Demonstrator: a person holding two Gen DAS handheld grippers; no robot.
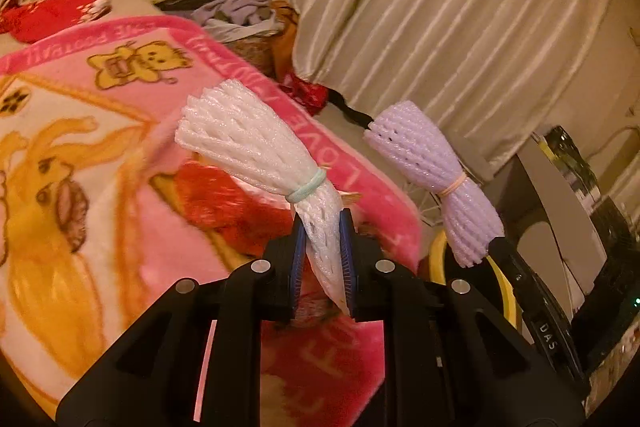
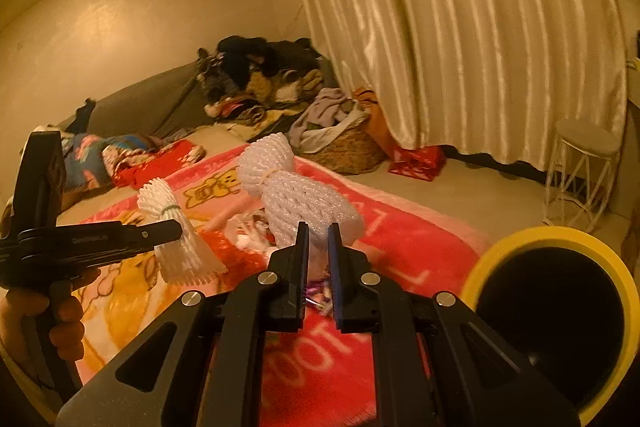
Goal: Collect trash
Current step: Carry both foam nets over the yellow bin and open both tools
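Observation:
My left gripper (image 1: 323, 259) is shut on a white foam fruit net (image 1: 248, 147) tied with a green band, held up over the pink blanket (image 1: 120, 155). My right gripper (image 2: 318, 259) is shut on a pale purple foam net (image 2: 300, 195) tied with a yellow band; it also shows in the left wrist view (image 1: 432, 167). The left gripper and the white foam net (image 2: 176, 231) show at the left of the right wrist view. A yellow-rimmed bin (image 2: 560, 307) with a dark inside stands at the lower right. More bits of trash (image 2: 248, 227) lie on the blanket below.
A woven basket (image 2: 344, 147) of clothes and a pile of clothes (image 2: 260, 79) sit at the back by the cream curtain (image 2: 460, 27). A white wire stool (image 2: 580, 171) stands at the right. A red bag (image 2: 416, 159) lies on the floor.

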